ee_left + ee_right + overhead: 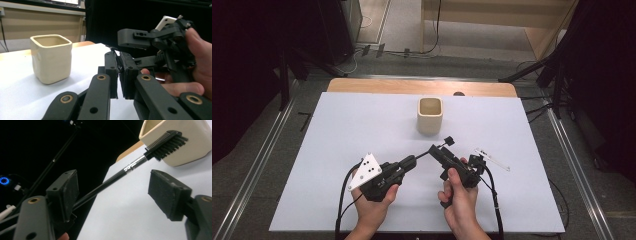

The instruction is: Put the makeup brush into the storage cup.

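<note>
Each bare hand carries a matt black gripper built of jointed links with brass-coloured pivot bushings and small round screw holes, its two jaws ending in flat, rough-faced rectangular pads. The left gripper [412,161] wears a pale grey three-cornered plate [366,171] dotted with a few dark spots. The right gripper [441,145] has a white strip on its body, and a black cable [343,197] trails from each.

One cream cup [430,116], one black brush [135,162], one white stick [492,158], two tools.
</note>
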The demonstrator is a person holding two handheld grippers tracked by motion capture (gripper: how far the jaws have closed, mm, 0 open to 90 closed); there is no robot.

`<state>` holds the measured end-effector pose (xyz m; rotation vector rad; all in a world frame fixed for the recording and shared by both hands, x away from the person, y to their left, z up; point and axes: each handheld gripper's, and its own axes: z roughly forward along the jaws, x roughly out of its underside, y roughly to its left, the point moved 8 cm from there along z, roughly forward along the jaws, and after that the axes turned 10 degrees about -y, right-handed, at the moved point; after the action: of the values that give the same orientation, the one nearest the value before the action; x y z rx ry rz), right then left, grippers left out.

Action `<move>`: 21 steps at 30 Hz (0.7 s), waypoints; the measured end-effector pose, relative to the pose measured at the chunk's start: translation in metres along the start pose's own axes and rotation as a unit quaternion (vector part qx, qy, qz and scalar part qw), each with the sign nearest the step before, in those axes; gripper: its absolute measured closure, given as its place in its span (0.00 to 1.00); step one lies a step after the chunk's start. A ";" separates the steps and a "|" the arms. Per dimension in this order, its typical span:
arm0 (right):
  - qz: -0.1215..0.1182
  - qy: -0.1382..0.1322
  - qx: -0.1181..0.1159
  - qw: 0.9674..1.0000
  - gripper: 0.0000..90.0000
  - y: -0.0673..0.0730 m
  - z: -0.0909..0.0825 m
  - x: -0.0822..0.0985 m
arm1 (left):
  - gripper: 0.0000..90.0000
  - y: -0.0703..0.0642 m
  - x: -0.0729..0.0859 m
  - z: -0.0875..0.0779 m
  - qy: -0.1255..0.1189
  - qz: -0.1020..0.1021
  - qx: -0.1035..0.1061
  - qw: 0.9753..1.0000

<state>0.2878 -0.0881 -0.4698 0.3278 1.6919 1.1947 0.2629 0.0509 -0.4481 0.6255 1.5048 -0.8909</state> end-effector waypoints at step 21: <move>0.060 0.002 -0.035 0.998 0.73 -0.008 0.002 -0.002 | 0.96 -0.005 0.004 0.002 0.003 0.000 0.016 1.000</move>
<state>0.2924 -0.0920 -0.4757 0.3885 1.6492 1.3411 0.2597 0.0463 -0.4512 0.6517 1.4975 -0.9153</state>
